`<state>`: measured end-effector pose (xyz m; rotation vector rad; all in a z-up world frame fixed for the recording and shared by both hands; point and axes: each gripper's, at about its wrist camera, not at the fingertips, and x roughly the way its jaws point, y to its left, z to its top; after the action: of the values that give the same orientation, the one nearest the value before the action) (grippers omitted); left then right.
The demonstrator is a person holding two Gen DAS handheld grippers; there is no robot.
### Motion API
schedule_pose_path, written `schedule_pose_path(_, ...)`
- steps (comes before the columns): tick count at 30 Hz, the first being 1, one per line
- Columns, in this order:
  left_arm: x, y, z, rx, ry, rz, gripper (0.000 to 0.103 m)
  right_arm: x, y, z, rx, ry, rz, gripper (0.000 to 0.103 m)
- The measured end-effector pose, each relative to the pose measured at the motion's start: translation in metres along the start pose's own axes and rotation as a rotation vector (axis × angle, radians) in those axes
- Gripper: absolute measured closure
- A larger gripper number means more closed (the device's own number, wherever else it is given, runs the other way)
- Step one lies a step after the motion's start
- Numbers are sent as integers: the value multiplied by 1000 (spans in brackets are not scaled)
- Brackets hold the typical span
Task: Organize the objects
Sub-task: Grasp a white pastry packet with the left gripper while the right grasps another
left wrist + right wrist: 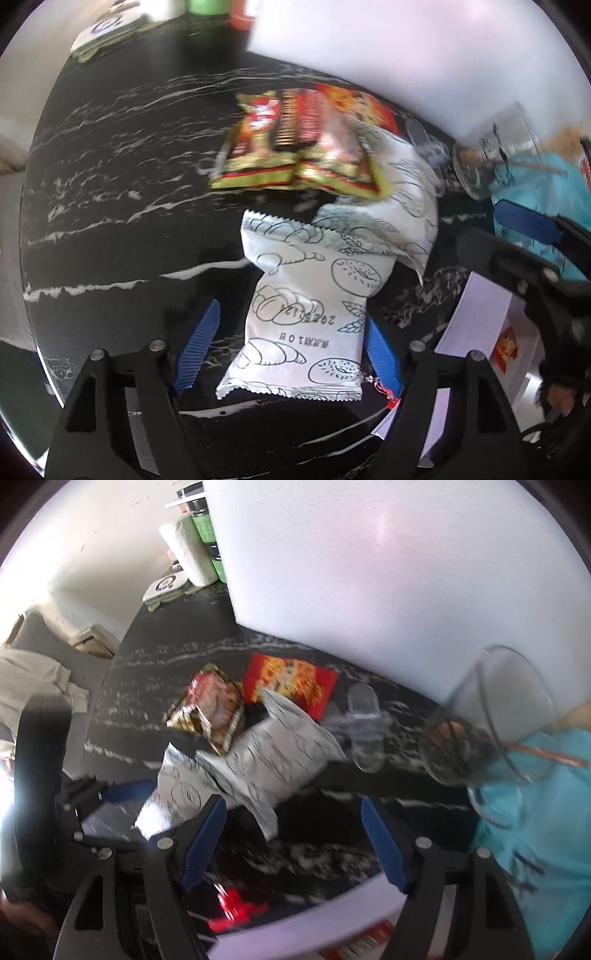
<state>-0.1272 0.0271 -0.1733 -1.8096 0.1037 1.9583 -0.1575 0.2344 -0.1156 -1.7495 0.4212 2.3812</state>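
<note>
The glass jar [491, 734] on the right is motion-blurred; the red-and-gold snack packet [295, 147] hides the far white bread packet's [406, 206] top edge.

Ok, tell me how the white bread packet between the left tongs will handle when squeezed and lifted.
The white bread packet is probably soft: its film is creased and pinched in at the middle, so it should give under the left tongs. It looks puffy, likely light. Its glossy wrapper may slip, and its far end may drag on the second white packet.

I'm seeing a paper towel roll [188, 550] standing beside green jars [205, 528] at the far end of the black marble counter [155, 657], and a white wall panel [369, 572] rising behind.
</note>
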Motion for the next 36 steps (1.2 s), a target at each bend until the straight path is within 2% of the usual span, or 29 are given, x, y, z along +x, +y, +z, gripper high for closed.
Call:
schedule_pose_path(3, -2, 13, 4, -42, -15, 4, 27, 14, -1, 9, 43, 19, 10, 26)
schedule_pose_path(6, -5, 26, 10, -85, -40, 51, 27, 32, -6, 18, 122, 60, 13, 26)
schedule_pose_path(8, -6, 33, 14, -96, -52, 78, 27, 39, -9, 20, 161, 67, 51, 26)
schedule_pose_path(10, -7, 38, 18, -100, -63, 102, 27, 43, -10, 22, 176, 66, 53, 24)
schedule_pose_path(15, -7, 40, 23, -82, -69, 139, 26, 49, -6, 28, 151, 41, 67, 23)
schedule_pose_path(20, -6, 34, 19, -82, -73, 159, 26, 56, 1, 32, 103, 21, 72, 18)
schedule_pose_path(22, -6, 32, 13, -79, -78, 169, 26, 60, 4, 34, 82, 12, 79, 13)
schedule_pose_path(26, -2, 23, 7, -65, -65, 215, 26, 75, 10, 33, 39, 64, 110, 11)
schedule_pose_path(30, -6, 35, -4, -84, -49, 229, 27, 72, 29, 25, -78, 44, 84, 23)
schedule_pose_path(33, -10, 42, -14, -108, -42, 242, 30, 69, 39, 12, -167, 47, 53, 39)
schedule_pose_path(35, -14, 47, -22, -127, -43, 252, 34, 65, 43, 2, -201, 37, 37, 53)
schedule_pose_path(36, -15, 49, -25, -135, -45, 255, 36, 64, 44, -1, -206, 34, 28, 69)
